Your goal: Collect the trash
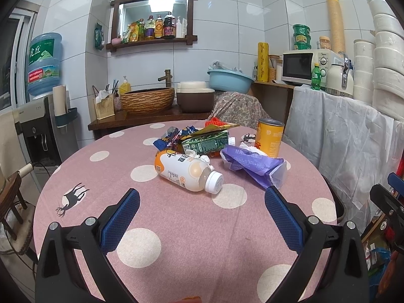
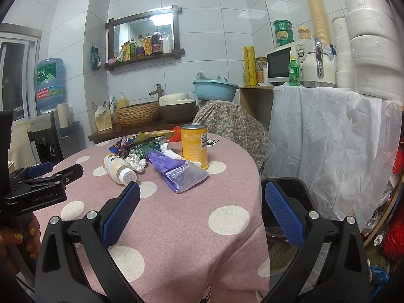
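even indoor light, sharp focus, fisheye-bent edges.

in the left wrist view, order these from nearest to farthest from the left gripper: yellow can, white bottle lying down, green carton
1. White bottle: lying just ahead of the left gripper, cap toward the fingers.
2. Green carton: behind the bottle, in the middle of the pile.
3. Yellow can: upright at the far right of the pile.

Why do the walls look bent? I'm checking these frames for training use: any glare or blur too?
Left wrist view: fisheye bends the tile lines and darkens the corners; the ceiling light glares in the mirror; the lying bottle is sharp. Right wrist view: same bowing, strongest at the stacked white containers; the yellow can is in focus; no motion blur.
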### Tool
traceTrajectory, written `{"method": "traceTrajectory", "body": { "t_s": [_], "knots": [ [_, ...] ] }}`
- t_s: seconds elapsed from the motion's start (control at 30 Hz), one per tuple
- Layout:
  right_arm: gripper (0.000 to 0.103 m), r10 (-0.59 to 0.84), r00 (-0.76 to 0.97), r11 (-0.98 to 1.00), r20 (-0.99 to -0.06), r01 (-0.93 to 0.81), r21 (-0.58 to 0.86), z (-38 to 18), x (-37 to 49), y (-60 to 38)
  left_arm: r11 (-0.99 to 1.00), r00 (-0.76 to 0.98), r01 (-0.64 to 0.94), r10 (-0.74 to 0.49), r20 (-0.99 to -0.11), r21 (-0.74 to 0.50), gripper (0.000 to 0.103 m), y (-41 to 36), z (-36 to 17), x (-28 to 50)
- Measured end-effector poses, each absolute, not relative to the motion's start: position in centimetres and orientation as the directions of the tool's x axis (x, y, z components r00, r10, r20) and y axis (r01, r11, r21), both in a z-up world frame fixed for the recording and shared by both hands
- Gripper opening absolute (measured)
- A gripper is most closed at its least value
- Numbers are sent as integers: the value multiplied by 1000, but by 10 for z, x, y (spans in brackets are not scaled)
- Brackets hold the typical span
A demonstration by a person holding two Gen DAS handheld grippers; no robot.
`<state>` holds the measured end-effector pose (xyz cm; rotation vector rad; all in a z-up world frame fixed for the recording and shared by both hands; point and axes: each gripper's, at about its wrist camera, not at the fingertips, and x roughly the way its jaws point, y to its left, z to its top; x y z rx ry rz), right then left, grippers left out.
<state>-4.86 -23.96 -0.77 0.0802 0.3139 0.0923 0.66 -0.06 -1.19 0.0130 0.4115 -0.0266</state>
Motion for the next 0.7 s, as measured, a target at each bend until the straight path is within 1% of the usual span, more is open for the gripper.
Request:
{"method": "traceTrajectory", "body": {
  "t_s": [0.7],
  "knots": [
    [98, 108, 943, 992, -314, -82, 97, -12, -44, -236, 999, 911, 32, -25, -411, 10, 98, -2, -13, 10]
  ]
}}
